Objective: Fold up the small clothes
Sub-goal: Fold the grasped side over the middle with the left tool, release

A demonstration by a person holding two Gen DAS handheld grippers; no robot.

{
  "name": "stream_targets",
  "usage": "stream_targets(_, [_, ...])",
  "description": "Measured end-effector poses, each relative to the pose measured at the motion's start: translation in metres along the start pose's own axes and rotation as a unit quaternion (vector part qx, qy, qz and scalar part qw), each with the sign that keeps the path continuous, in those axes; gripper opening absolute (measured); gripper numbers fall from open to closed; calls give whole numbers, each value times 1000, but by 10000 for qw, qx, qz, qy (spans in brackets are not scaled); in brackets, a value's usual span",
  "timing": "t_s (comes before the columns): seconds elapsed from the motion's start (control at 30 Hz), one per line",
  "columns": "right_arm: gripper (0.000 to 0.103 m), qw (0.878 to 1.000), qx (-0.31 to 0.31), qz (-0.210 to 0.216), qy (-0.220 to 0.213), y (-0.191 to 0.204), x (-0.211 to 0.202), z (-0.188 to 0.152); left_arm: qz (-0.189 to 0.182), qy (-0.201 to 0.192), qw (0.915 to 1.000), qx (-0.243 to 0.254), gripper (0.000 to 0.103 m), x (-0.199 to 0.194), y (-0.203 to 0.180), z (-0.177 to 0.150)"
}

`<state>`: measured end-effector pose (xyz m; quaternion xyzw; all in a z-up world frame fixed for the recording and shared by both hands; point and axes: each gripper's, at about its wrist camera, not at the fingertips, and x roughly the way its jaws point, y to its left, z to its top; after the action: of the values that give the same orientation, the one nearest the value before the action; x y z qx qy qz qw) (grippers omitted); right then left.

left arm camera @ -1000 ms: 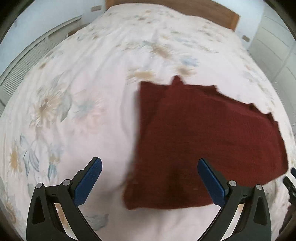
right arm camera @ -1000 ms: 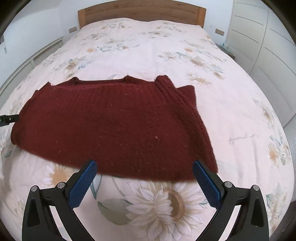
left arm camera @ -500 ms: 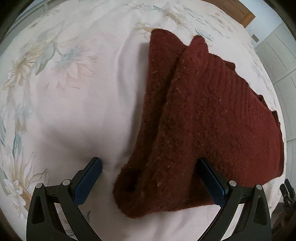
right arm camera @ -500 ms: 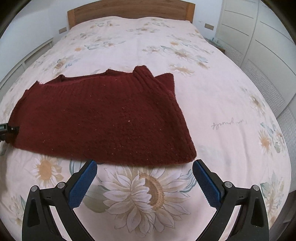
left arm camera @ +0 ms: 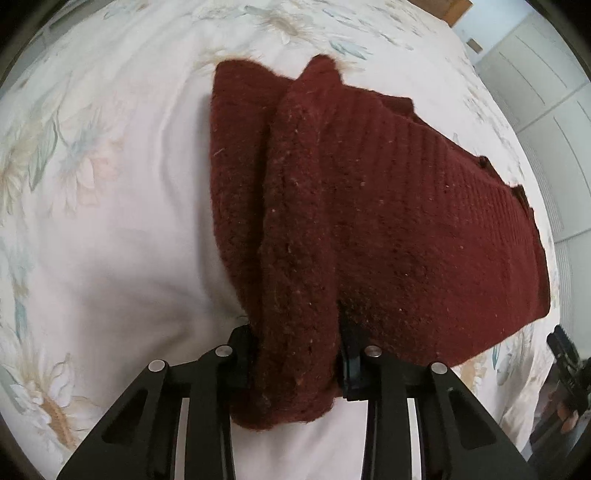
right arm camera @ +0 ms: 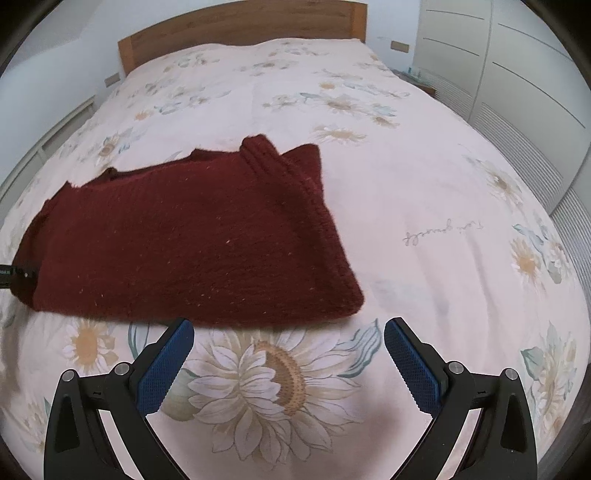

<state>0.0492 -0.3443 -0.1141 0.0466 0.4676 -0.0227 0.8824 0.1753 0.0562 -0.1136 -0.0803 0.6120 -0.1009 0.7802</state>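
A dark red knit sweater lies folded flat on the bed, its thick folded edge running toward me in the left wrist view. My left gripper points steeply down at the sweater's near corner; its jaws are closing, with the bunched knit squeezed between them and covering the pads. From the right wrist view the sweater spreads across the left and centre, and the left gripper shows at its far left end. My right gripper stands open just short of the sweater's near edge, with only bedspread between its blue pads.
The floral bedspread covers the whole bed, with a wooden headboard at the far end. White wardrobe doors stand along the right side. A low white ledge runs along the left.
My left gripper dropped onto the sweater's corner and went from wide open to clamped around the fold. The right gripper stayed open and shifted right along the sweater's near edge.
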Motion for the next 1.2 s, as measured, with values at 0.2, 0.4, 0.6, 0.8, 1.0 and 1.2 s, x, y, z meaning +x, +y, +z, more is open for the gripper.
stream_targets(0.2, [103, 9996, 181, 50, -188, -18, -13, 4, -84, -130, 9997, 173, 26, -30, -32, 9])
stream_targets(0.4, [103, 9984, 397, 130, -388, -39, -27, 11, -350, -460, 9965, 600, 25, -74, -102, 28])
stream_targets(0.6, [103, 9956, 702, 122, -615, -71, -45, 19, -630, -509, 9890, 1239, 24, -83, -203, 48])
stream_targets(0.8, [103, 9930, 887, -50, -775, -102, -63, 22, -763, -241, 9807, 1782, 24, -37, -299, 47])
stream_targets(1.0, [103, 9923, 1050, -146, -637, -122, -66, 8, -323, 72, 9795, 1989, 24, 35, -349, 29])
stream_targets(1.2, [103, 9932, 1102, -227, -282, -129, -52, -9, 305, 206, 9788, 2016, 33, 66, -351, 17])
